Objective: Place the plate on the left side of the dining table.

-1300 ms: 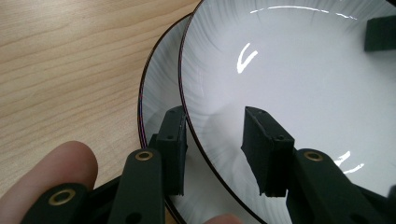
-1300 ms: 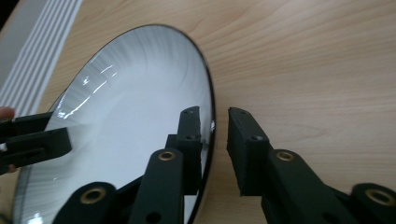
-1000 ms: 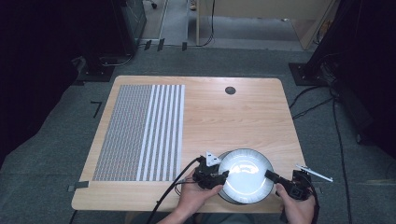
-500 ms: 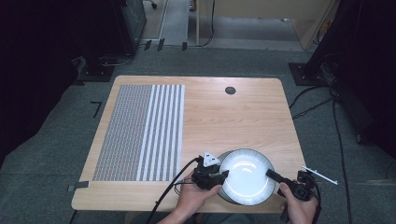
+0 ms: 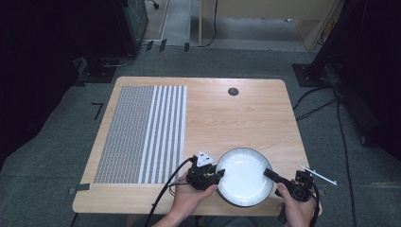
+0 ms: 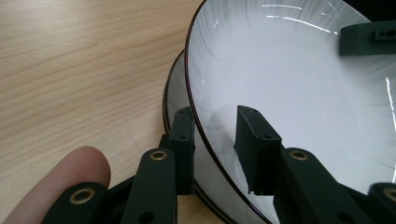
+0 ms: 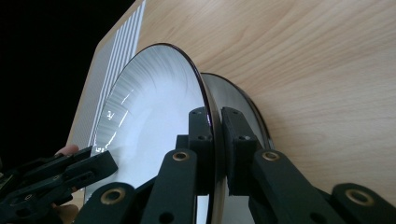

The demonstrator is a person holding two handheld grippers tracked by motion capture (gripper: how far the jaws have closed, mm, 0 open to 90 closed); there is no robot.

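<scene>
Two white plates with dark rims are stacked at the table's front edge. The top plate (image 5: 243, 176) (image 6: 303, 93) (image 7: 149, 116) is raised off the lower plate (image 6: 173, 93) (image 7: 236, 95). My left gripper (image 5: 218, 174) (image 6: 215, 135) straddles the top plate's left rim, one pad under it and one inside. Its jaws have just been closing on that rim and now press on it. My right gripper (image 5: 267, 172) (image 7: 214, 121) is shut on the opposite rim.
A grey placemat with white stripes (image 5: 142, 132) covers the left part of the wooden table (image 5: 236, 123). A small dark round fitting (image 5: 233, 91) sits near the far edge. Cables lie on the floor at the right.
The left gripper's jaws have closed in on the plate's left rim, and that hand has edged up slightly. The right gripper keeps its grip and place.
</scene>
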